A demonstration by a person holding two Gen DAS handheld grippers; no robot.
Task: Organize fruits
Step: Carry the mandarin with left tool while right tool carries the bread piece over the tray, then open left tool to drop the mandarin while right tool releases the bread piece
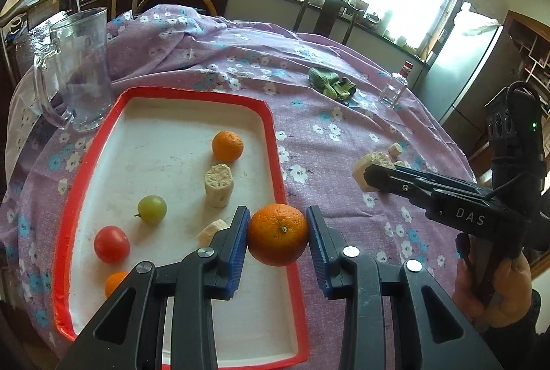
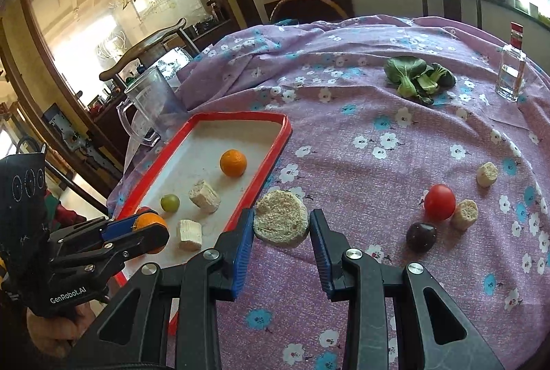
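Between the left hand-held gripper [image 1: 277,232] pads, orange [image 1: 277,234] stem end faces camera.

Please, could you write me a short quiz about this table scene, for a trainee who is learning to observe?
1. True or false: the green grape lies inside the red-rimmed tray.
2. What sits between the fingers of the left gripper? A) tomato B) orange C) plum
3. Fill in: the cap of the small glass bottle is ___.
Key: 1 true; 2 B; 3 red.
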